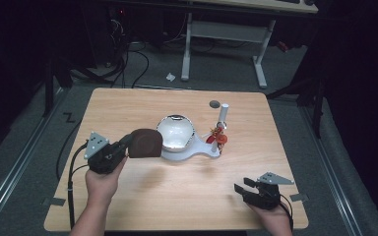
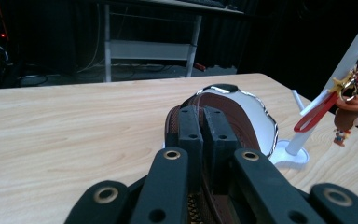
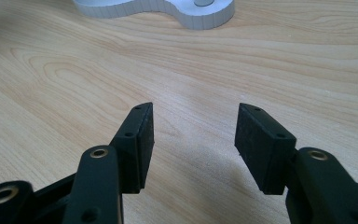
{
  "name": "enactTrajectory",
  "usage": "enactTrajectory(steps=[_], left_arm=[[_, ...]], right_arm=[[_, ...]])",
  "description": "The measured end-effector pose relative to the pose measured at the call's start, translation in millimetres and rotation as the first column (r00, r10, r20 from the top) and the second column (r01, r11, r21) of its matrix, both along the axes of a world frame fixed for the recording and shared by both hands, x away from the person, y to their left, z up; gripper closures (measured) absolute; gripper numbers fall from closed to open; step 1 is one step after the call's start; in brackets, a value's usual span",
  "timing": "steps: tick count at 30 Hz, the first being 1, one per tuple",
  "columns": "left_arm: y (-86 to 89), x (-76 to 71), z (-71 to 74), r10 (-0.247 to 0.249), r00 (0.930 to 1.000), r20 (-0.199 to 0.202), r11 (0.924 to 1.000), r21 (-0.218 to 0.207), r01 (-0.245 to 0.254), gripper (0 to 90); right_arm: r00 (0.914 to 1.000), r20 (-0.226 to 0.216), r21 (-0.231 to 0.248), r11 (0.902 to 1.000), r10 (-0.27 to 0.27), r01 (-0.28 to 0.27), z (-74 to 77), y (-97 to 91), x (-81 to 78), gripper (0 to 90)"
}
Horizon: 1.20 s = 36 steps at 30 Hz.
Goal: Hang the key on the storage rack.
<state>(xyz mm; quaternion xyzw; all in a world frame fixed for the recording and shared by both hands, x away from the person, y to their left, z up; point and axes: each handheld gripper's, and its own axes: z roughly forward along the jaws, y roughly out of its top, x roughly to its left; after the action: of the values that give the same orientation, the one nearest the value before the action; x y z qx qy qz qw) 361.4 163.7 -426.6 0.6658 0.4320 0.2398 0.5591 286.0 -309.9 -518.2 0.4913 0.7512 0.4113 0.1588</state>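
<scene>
Left fingers (image 2: 204,135) clamp brown zippered pouch (image 1: 145,142) | glossy bowl (image 1: 175,132) | woodgrain table (image 1: 128,108)

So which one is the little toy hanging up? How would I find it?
Look at the middle of the wooden table for the white stand with its tall post. The keychain toy dangles from that post, right of the shiny white bowl. It is the one small red-and-orange thing there.

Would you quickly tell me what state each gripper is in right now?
Left gripper: shut on the brown pouch at its zipped edge.
Right gripper: open, nothing between its jaws, above the table.
</scene>
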Motion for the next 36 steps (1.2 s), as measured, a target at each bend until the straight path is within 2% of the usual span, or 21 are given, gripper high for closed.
enactTrajectory(steps=[7, 21, 26, 30, 36], left_arm=[[-11.0, 11.6, 7.1, 0.004, 1.0, 0.006, 1.0, 0.003, -0.004, 86.8], [-31.9, 34.1, 13.6, -0.003, 1.0, -0.007, 0.9998, 0.021, 0.003, 86.8], [-41.0, 41.3, 17.2, -0.004, 1.0, 0.0, 0.9994, 0.035, 0.004, 86.8], [-48.2, 48.6, 19.1, -0.002, 1.0, -0.001, 0.998, 0.062, 0.002, 86.8], [-55.3, 55.1, 17.3, 0.009, 0.9999, -0.009, 0.996, 0.089, -0.008, 86.8]], right_arm=[[1.0, 0.0, 0.006, 1.0, -0.004, 0.004, -0.1, -2.0, 0.0, 47.7], [0.9999, -0.007, 0.014, 0.9998, -0.014, 0.014, -0.1, -3.9, -0.1, 48.1], [1.0, 0.002, 0.011, 0.9999, -0.009, 0.009, 0.2, -4.7, -0.1, 48.2], [0.9999, 0.0, 0.011, 0.9999, -0.011, 0.011, 0.2, -4.4, -0.3, 48.4], [1.0, 0.001, 0.012, 0.9999, -0.007, 0.007, 0.2, -4.5, -0.7, 48.5]])
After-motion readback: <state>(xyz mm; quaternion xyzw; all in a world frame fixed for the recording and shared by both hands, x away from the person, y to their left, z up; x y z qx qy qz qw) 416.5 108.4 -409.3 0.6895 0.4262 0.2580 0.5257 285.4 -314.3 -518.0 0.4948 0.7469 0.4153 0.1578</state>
